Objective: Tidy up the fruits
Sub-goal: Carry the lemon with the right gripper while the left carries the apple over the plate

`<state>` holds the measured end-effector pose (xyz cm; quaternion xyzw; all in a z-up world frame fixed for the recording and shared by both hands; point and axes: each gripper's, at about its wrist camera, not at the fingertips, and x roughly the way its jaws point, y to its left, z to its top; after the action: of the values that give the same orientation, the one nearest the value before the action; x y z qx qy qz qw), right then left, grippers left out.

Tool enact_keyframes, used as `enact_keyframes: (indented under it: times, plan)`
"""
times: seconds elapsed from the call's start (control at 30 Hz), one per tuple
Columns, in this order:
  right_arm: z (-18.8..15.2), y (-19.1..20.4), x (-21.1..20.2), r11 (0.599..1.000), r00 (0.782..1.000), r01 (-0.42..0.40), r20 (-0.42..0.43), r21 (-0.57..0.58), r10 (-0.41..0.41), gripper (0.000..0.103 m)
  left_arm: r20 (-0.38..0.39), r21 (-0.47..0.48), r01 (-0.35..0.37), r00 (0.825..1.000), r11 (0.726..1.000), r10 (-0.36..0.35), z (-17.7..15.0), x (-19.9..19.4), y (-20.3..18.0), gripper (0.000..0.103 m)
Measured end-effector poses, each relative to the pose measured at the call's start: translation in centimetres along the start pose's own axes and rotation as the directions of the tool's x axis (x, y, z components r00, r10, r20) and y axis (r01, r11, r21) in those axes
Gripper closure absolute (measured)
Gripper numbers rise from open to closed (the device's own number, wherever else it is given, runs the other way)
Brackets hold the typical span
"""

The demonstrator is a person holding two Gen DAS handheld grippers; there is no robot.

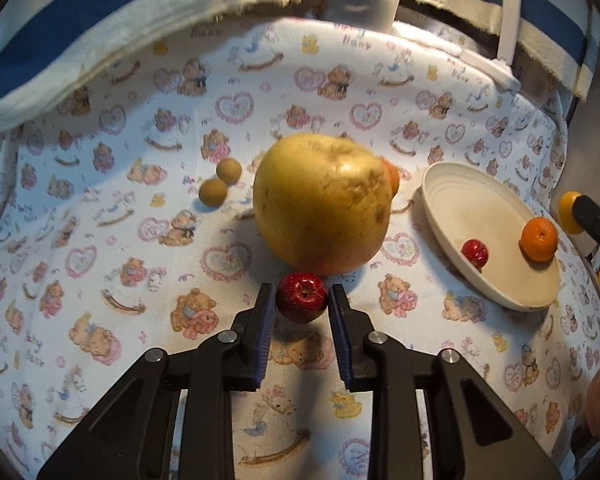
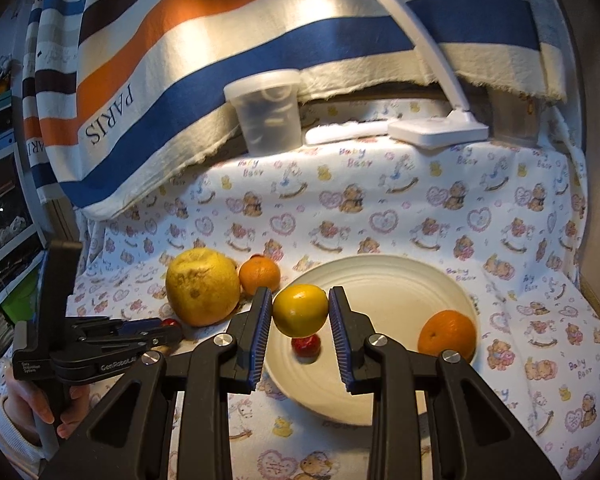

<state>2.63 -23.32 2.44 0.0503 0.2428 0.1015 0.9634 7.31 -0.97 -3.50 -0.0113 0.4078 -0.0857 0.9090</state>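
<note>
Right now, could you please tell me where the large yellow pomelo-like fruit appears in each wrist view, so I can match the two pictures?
Left wrist view: the large yellow fruit sits at centre, just beyond the small red fruit between the left gripper's fingers.
Right wrist view: left of centre, behind the left gripper.
Shared landmark: the cream ceramic plate, to the big fruit's right in both views.

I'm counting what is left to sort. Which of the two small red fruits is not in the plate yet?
The small red fruit between the left tongs, on the cloth before the big yellow fruit. The other red fruit already lies in the plate.
</note>
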Motion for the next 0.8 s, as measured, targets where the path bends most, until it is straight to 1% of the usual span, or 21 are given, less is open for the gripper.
enact_keyframes:
  times: [0.17,0.3,0.4,0.53,0.6,0.67,0.73,0.8]
  plan:
    - [0.1,-0.2,-0.1,1.0,1.0,0.009,0.007,0.005,-0.009,0.073,0.03,0.02,0.025,0.999,0.999,-0.026,0.1,-1.5,-0.7,0.077]
    - [0.1,-0.2,-0.1,1.0,1.0,0.008,0.006,-0.001,-0.008,0.073,0.05,0.045,0.02,0.999,0.999,-0.022,0.1,-2.0,-1.5,0.077]
    - [0.0,-0.3,-0.1,1.0,1.0,-0.01,0.004,0.014,0.01,0.072,0.057,0.051,0.029,0.998,0.998,-0.032,0.1,-2.4,-1.8,0.077]
    - [0.2,-0.4,-0.3,1.0,1.0,-0.003,0.016,0.015,0.002,0.073,0.079,0.067,0.019,0.997,0.998,-0.025,-0.1,-3.1,-2.2,0.077]
    - [0.4,-0.5,-0.5,1.0,1.0,-0.003,0.019,0.018,0.003,0.073,0.083,0.072,0.048,0.995,0.996,-0.054,-0.1,-3.7,-2.6,0.077]
    - [0.7,-0.7,-0.9,1.0,1.0,0.0,0.023,0.025,-0.001,0.073,0.099,0.094,0.05,0.993,0.994,-0.06,-0.1,-4.4,-3.4,0.077]
    - [1.2,-1.4,-1.9,0.999,0.999,-0.006,0.049,0.053,0.004,0.073,0.106,0.123,0.058,0.992,0.991,-0.071,0.0,-4.9,-4.4,0.077]
    - [1.4,-1.8,-2.5,0.998,0.998,-0.009,0.055,0.056,0.005,0.073,0.099,0.143,0.089,0.99,0.986,-0.104,0.2,-5.1,-5.2,0.077]
